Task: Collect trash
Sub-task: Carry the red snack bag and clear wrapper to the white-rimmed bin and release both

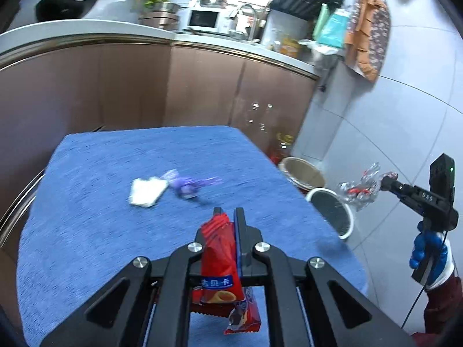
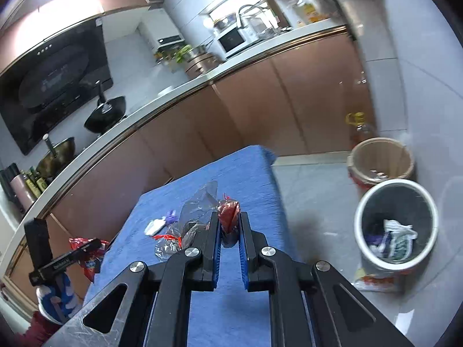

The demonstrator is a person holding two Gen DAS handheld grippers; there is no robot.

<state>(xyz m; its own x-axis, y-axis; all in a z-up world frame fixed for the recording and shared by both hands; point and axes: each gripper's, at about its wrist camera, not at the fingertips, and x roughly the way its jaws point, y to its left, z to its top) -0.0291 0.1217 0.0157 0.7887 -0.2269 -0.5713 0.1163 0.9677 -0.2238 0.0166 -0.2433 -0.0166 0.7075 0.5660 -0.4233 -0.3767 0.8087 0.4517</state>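
Left gripper clamped on red snack wrapper, hanging between its jaws. Right gripper pinching clear crumpled wrapper at fingertips, above blue-covered table.

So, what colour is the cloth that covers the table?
Blue. The cloth shows best in the left wrist view.

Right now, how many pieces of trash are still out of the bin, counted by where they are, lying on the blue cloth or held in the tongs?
Lying on the blue cloth: 2, the white crumpled paper and the purple wrapper
Held in tongs: 2, the red snack packet and the clear plastic wrapper
Total: 4
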